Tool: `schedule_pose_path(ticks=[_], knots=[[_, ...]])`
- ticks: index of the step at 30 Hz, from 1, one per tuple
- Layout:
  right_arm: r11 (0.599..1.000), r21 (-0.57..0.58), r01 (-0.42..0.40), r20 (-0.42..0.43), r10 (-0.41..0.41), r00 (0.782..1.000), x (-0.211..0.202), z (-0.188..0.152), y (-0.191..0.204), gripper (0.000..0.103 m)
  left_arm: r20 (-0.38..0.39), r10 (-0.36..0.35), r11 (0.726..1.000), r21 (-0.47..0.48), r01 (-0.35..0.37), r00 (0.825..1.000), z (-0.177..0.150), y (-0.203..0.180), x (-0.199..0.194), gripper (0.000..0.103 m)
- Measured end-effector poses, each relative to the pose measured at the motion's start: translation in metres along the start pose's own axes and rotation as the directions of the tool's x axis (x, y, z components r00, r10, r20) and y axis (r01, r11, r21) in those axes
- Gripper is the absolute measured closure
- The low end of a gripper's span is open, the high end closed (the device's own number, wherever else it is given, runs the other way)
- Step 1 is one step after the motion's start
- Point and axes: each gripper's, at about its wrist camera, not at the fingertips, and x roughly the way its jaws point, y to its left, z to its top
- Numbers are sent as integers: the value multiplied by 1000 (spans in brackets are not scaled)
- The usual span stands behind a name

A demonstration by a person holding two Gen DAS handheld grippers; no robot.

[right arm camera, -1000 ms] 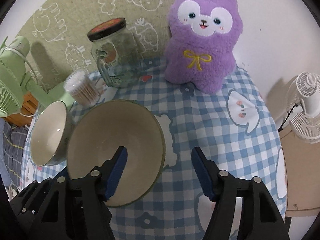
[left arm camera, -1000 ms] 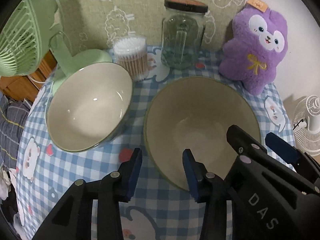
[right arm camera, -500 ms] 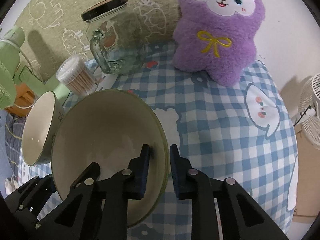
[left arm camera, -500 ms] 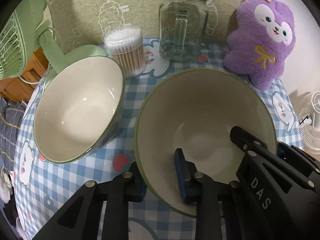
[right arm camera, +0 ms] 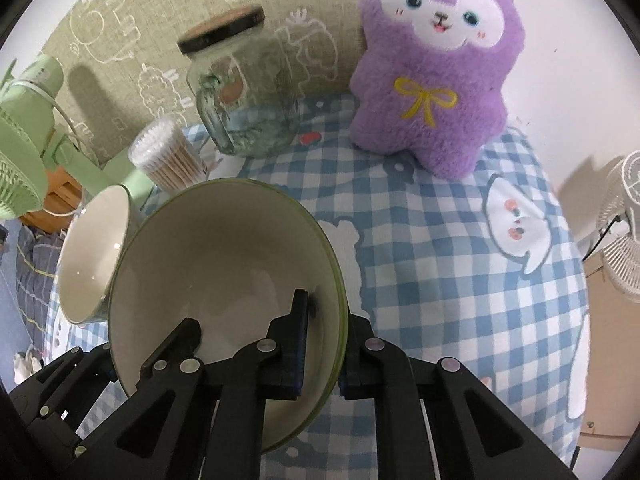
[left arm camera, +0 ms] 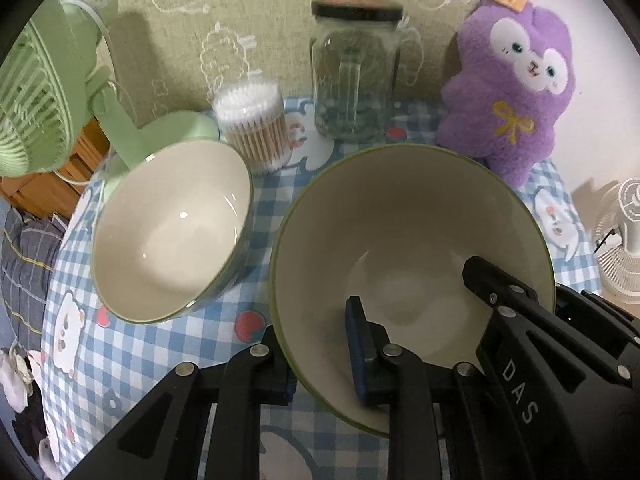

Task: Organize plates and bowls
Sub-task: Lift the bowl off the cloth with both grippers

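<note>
With both of my grippers clamped on its rim, the large bowl (left arm camera: pixel 404 240) sits near the front edge of the bench (right arm camera: pixel 460 280), on the blue checked cloth. My left gripper (left arm camera: pixel 320 352) has just closed, one pad inside the wall and one outside, at the bowl's near left rim. My right gripper (right arm camera: pixel 324 344) has just closed likewise on the near right rim. The small bowl (left arm camera: pixel 168 228) stands just beside it toward the left edge. Along the back edge stand the cotton swab tub (left arm camera: pixel 256 128), the glass jar (left arm camera: pixel 356 80) and the purple plush (left arm camera: pixel 512 92).
</note>
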Motion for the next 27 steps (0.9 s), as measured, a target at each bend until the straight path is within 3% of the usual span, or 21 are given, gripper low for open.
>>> schedule_pose_path(ticks=[27], knots=[[999, -28, 29, 113, -25, 993, -145, -35, 39, 89, 117, -16, 1000, 0, 16, 993, -32, 16, -137, 84]])
